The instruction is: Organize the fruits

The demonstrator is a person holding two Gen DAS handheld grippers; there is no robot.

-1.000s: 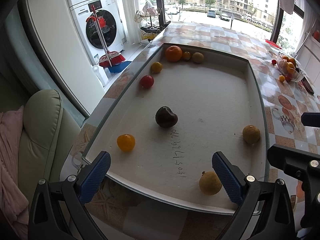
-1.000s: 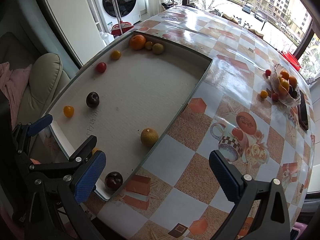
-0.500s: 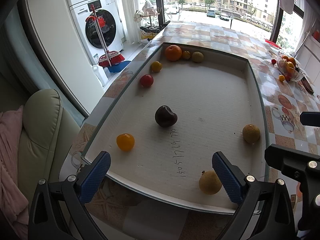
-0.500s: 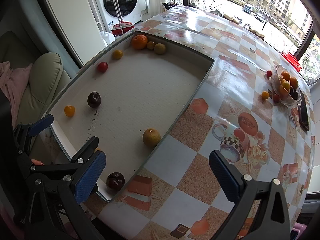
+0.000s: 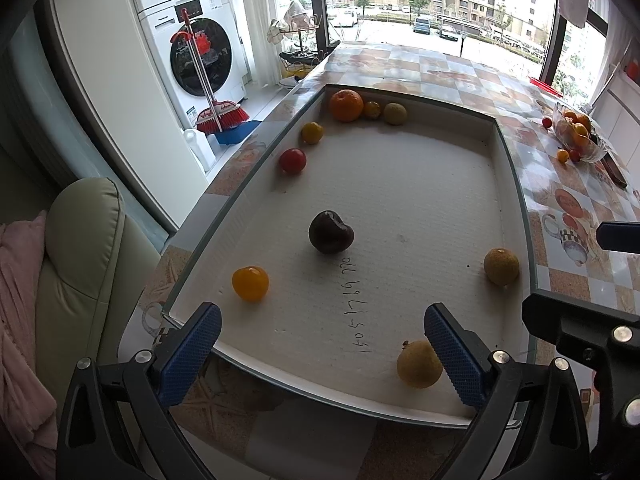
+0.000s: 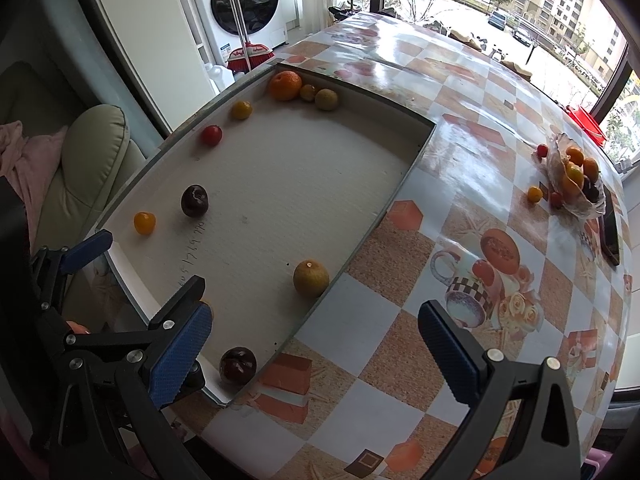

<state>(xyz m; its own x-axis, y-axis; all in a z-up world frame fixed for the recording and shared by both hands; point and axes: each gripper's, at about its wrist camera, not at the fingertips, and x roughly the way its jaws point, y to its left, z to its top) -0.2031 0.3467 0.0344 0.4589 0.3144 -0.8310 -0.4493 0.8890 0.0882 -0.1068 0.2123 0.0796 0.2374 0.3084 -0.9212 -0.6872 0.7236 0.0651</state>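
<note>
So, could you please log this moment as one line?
left gripper: open, empty | right gripper: open, empty | tray: fruit scattered | glass bowl: some fruit inside | phase: before first pick

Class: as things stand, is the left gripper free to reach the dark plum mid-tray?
Probably yes. The left gripper is open at the tray's near edge, and nothing lies between it and the plum.

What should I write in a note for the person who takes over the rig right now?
Left hand-held gripper: open, empty, over the tray's near edge.
Right hand-held gripper: open, empty, over the table beside the tray.
Fruits: ten loose in the tray, e.g. orange, dark plum; more in and around the glass bowl.
Done: some fruit already in the bowl.
Left: move the tray fruits.
</note>
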